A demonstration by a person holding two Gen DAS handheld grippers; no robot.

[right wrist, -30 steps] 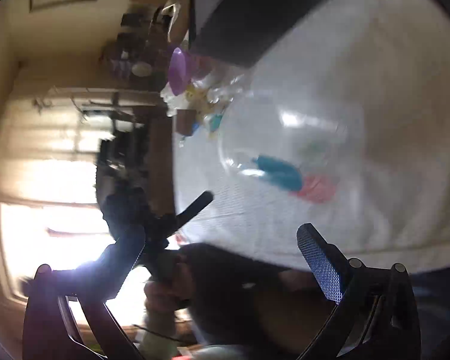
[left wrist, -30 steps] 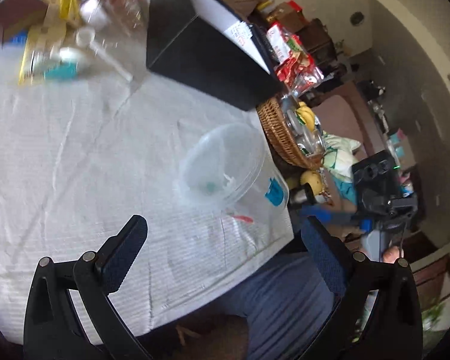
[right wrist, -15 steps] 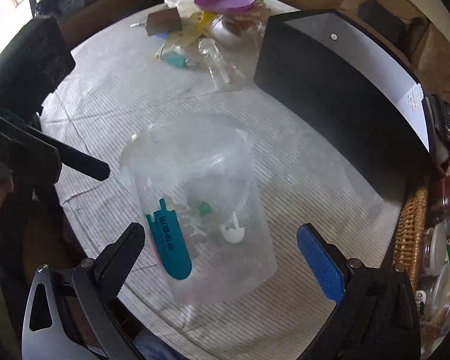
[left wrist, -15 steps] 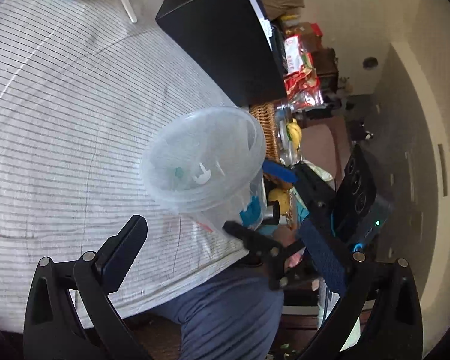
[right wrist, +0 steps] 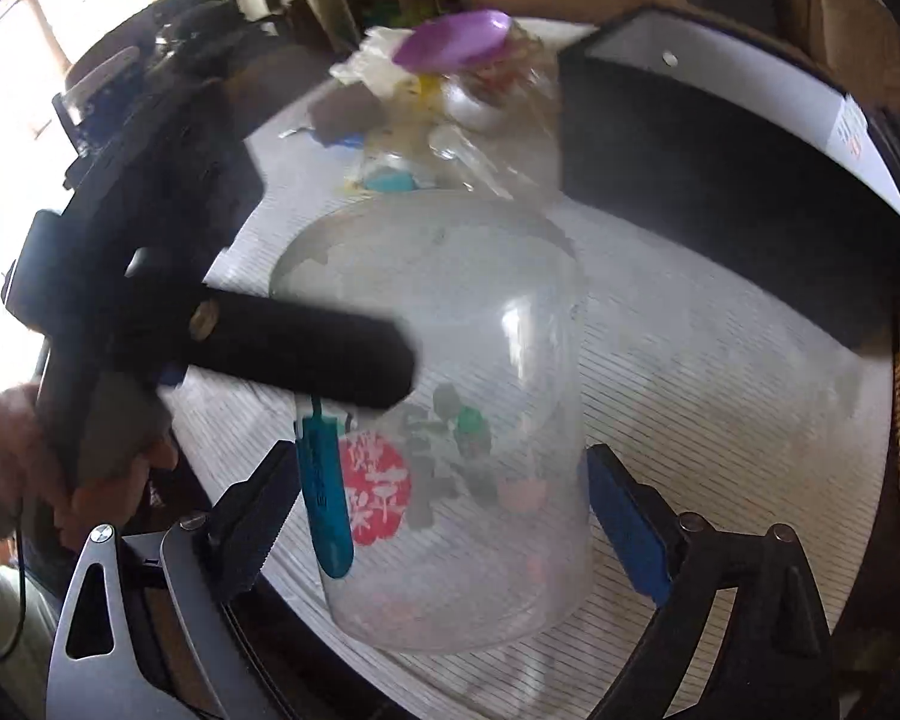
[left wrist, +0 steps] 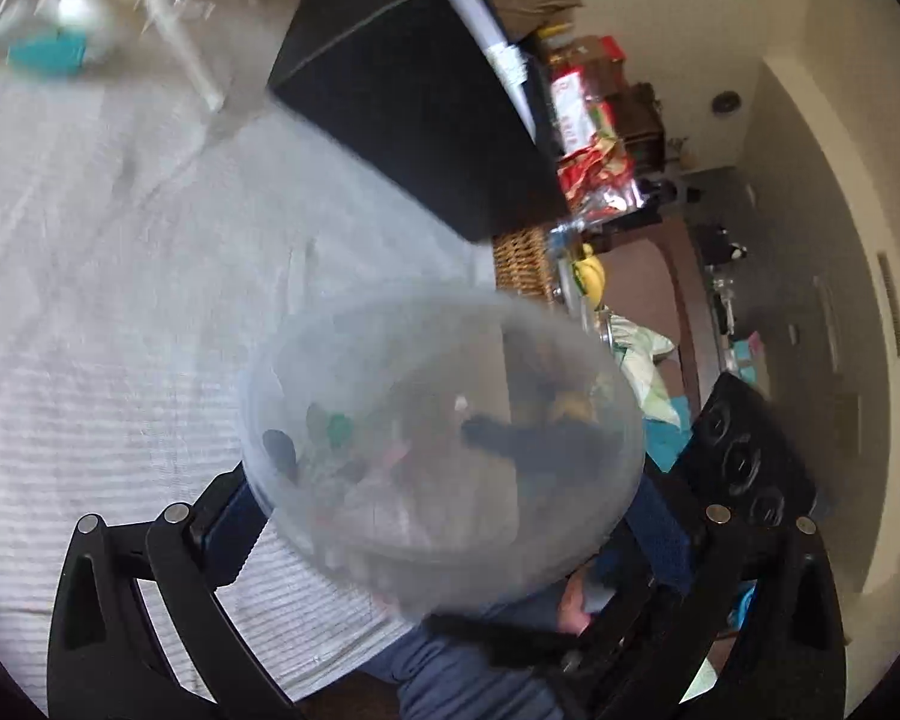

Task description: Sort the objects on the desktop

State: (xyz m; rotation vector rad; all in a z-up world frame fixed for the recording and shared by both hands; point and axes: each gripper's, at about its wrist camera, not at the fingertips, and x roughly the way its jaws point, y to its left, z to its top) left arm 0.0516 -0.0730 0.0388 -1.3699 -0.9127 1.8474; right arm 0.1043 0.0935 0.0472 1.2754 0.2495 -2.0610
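Note:
A clear plastic cup [right wrist: 450, 420] with a teal label and red print stands near the table's front edge. My right gripper [right wrist: 444, 516] has its pads on both sides of the cup's lower part. In the left wrist view the cup's open mouth [left wrist: 444, 420] fills the space between the fingers of my left gripper [left wrist: 450, 516], which is open around it. One left finger [right wrist: 294, 354] lies across the cup in the right wrist view. Whether the right pads press the cup is unclear.
A black box [right wrist: 720, 162] stands at the back right of the striped tablecloth [left wrist: 90, 300]. A pile with a purple plate [right wrist: 450, 42] and clear plastic items lies at the far side. A wicker basket [left wrist: 522, 264] sits beside the box.
Both grippers have moved in on the cup. The right fingers have narrowed onto its sides, and the left gripper has come over its mouth.

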